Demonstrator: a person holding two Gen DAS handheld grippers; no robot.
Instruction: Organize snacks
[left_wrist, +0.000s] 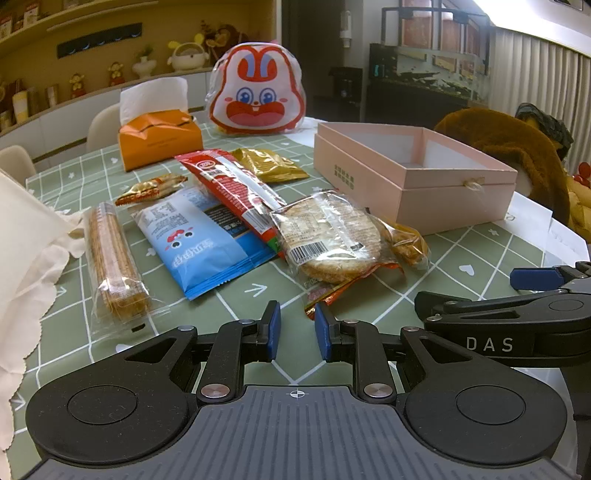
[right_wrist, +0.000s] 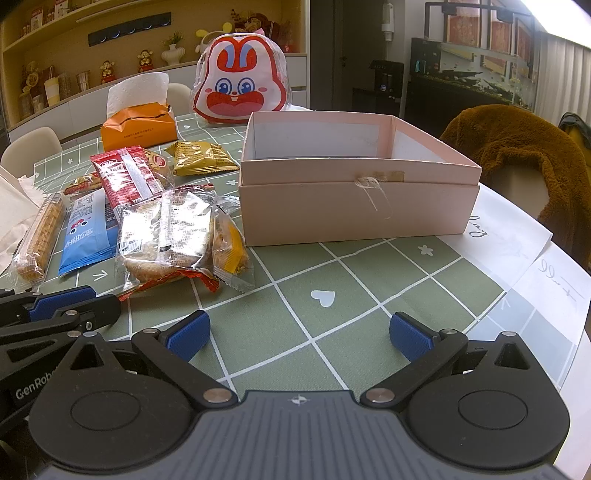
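Cardboard first: the pink box, open-topped and empty, fills the centre right of the right wrist view; rigid, matte, square-edged, with a bit of string knotted on its front wall. It looks the likely home for the snacks and should stay put while packets are dropped in.

Left of it, in the middle left of that view, the snacks lie in a loose overlapping pile on the green checked tablecloth. The round rice-cracker pack is the bulkiest: clear crinkly film over brittle discs, light, easily cracked, best pinched at a sealed end rather than across the crackers. The blue packet is flat, glossy and probably slippery; its crimped edge offers a hold. The red packet rests slantwise over its neighbours. The long wafer stick pack, at lower left of the left wrist view, is stiff but fragile. The gold packet and a small sweet-like wrapper sit further back.

Neither tool grips anything. The left gripper has its blue pads nearly together, just short of an orange wrapper corner. The right gripper stands with its pads spread wide over bare cloth.
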